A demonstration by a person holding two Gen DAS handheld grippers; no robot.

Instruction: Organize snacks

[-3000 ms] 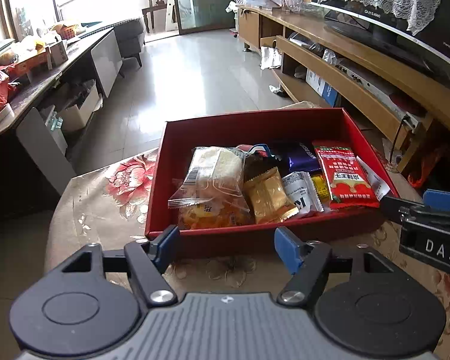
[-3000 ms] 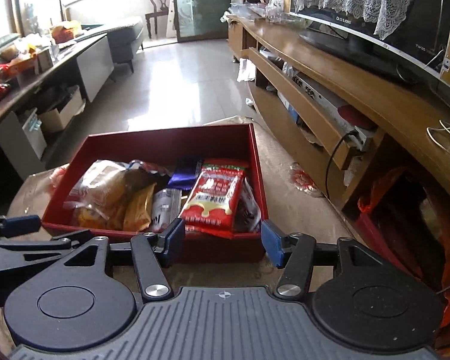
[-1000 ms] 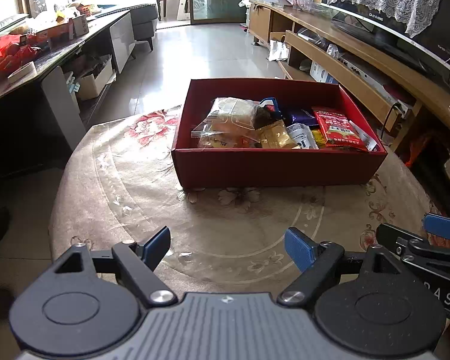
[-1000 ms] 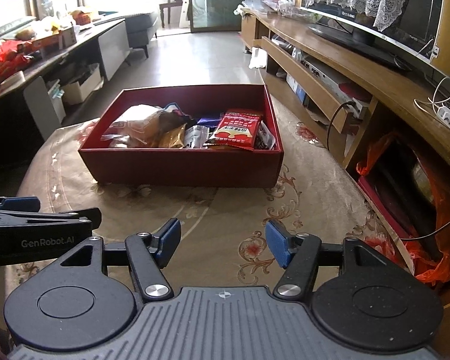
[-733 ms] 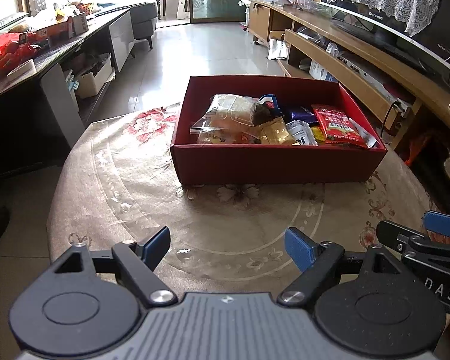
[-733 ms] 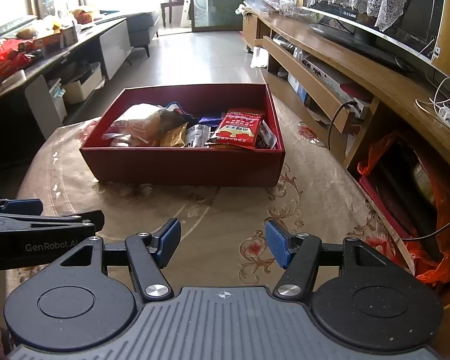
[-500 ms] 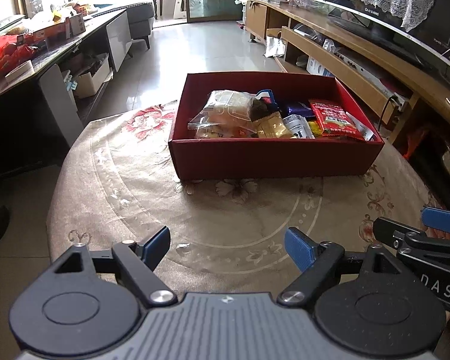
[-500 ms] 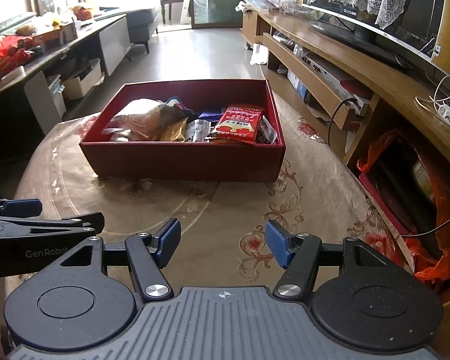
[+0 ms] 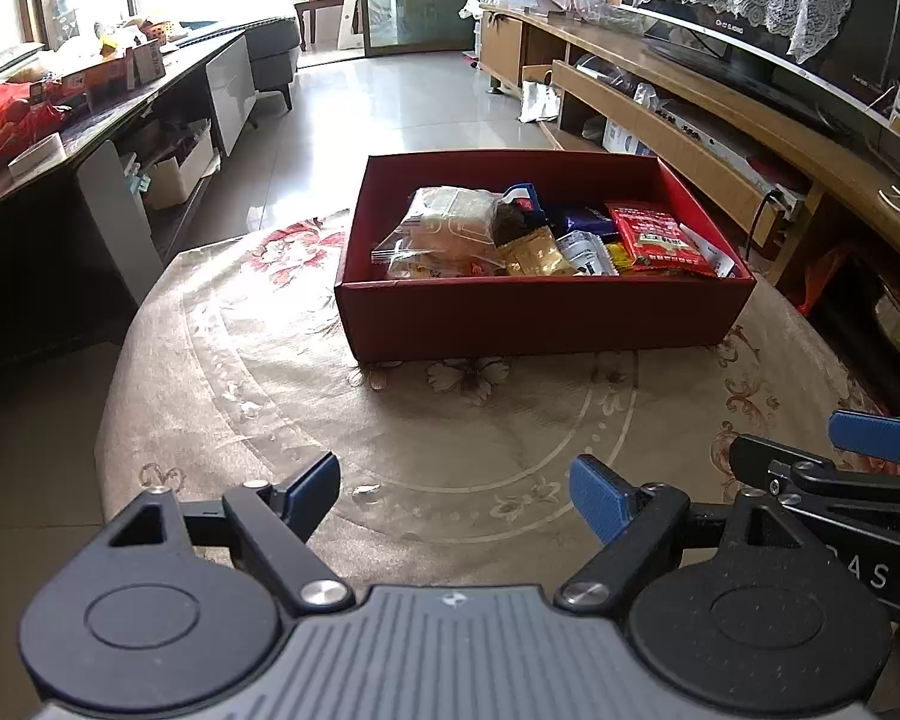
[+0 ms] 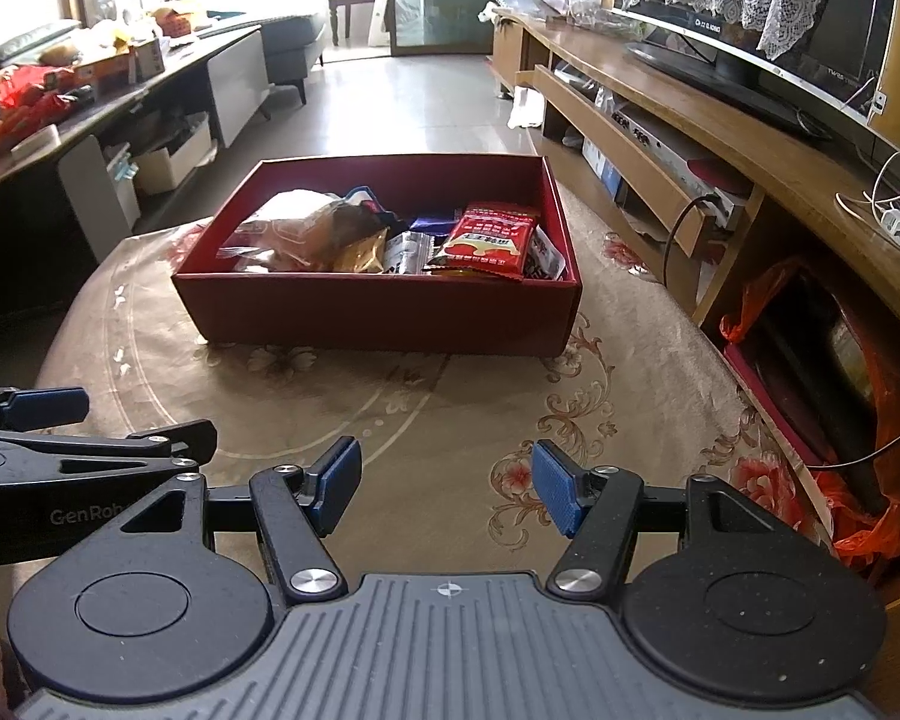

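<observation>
A dark red box point(image 9: 534, 315) point(image 10: 378, 315) stands on the round table, holding several snack packets: a clear bag of pastry point(image 9: 444, 228), a gold packet point(image 9: 537, 258) and a red packet point(image 9: 660, 237) point(image 10: 489, 246). My left gripper point(image 9: 456, 495) hovers open over the near part of the table, well short of the box, with nothing between its blue pads. My right gripper point(image 10: 447, 489) is open too, empty, and equally far back. Each gripper shows at the edge of the other's view.
The round table point(image 9: 258, 372) wears a beige cloth with floral patterns. A long wooden TV unit point(image 10: 720, 138) runs along the right, with an orange bag point(image 10: 858, 516) beside the table. A dark cluttered counter point(image 9: 60, 108) lines the left. Tiled floor lies beyond.
Both grippers have drawn back from the box, which looked close three seconds ago and now sits farther off. Over the last second the view barely shifts. Jaws stay open.
</observation>
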